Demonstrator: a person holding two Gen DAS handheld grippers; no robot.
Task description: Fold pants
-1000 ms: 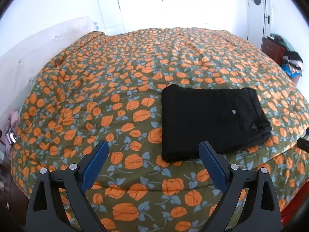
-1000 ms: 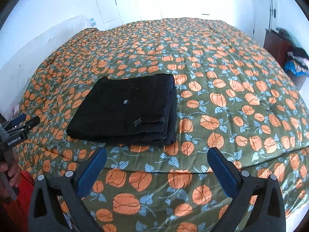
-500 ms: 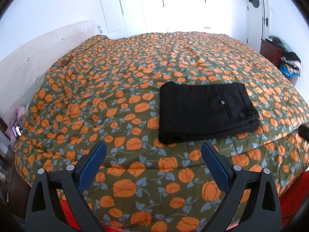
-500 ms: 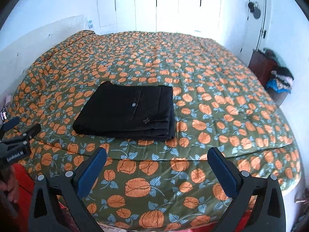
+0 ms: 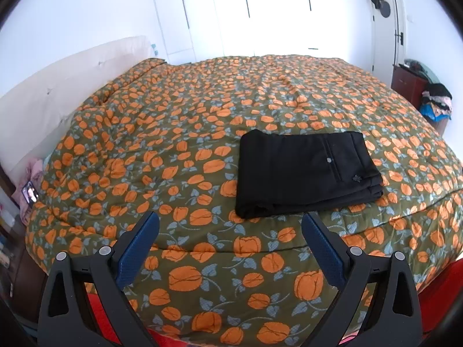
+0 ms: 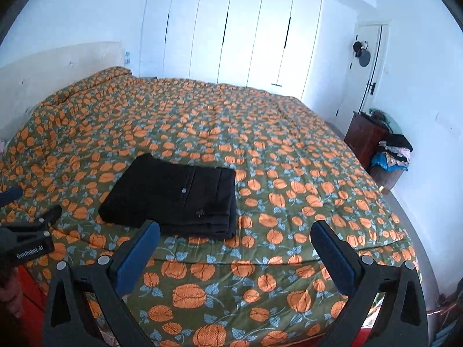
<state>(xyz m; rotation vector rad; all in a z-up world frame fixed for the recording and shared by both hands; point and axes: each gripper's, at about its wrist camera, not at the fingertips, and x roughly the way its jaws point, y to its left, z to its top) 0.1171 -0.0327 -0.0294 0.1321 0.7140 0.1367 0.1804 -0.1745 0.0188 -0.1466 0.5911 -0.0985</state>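
Black pants (image 5: 303,170) lie folded into a flat rectangle near the front edge of the bed; they also show in the right wrist view (image 6: 173,196). My left gripper (image 5: 230,225) is open and empty, held in front of and below the pants, apart from them. My right gripper (image 6: 235,231) is open and empty, in front of the pants' right end, not touching. The left gripper's tool (image 6: 26,231) shows at the left edge of the right wrist view.
The bed carries an olive quilt with orange flowers (image 5: 202,110). A cream headboard (image 5: 58,92) runs along the left. White wardrobe doors (image 6: 231,43) stand behind. A dark nightstand (image 6: 364,136) and a clothes pile (image 6: 393,153) are at the right.
Both grippers have pulled back and up from the bed; the folded pants look smaller and farther. The pants have not moved. Both jaws stay open.
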